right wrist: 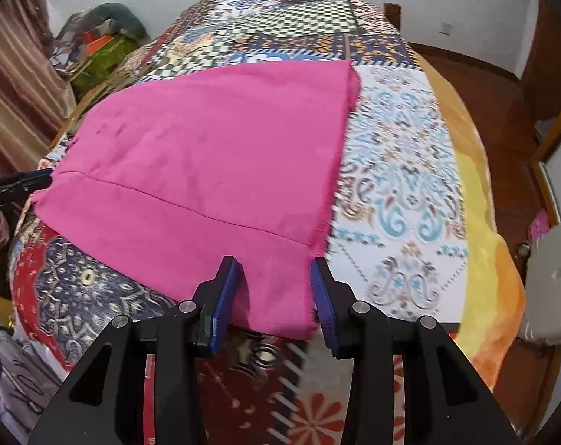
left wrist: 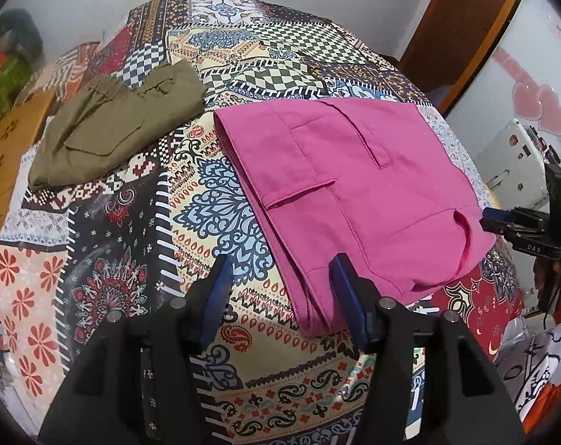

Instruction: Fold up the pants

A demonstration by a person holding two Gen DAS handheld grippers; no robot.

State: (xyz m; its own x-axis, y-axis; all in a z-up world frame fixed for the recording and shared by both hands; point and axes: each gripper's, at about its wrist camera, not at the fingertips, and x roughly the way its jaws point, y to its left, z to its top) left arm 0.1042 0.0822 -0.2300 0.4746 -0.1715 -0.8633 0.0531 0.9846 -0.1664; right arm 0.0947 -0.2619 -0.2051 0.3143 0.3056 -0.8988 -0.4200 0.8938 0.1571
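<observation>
Pink pants [left wrist: 340, 189] lie folded flat on the patterned bedspread [left wrist: 213, 218], just ahead of both tools. Left hand-held gripper [left wrist: 280, 289] hovers with fingers spread and empty at the pants' near edge; right hand-held gripper [right wrist: 275, 289] is likewise spread, straddling a pink corner without pinching it. Folded olive pants [left wrist: 113, 122] sit beyond, off to the left.

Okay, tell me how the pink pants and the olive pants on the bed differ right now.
The pink pants are bright and smooth-looking; the olive pants are dull green with a gathered elastic waistband. The pink pants cover more of the bedspread than the olive pants, a more compact bundle. The left gripper and right gripper sit open at the pink pants' edges; the olive pants lie apart. Both are folded.
</observation>
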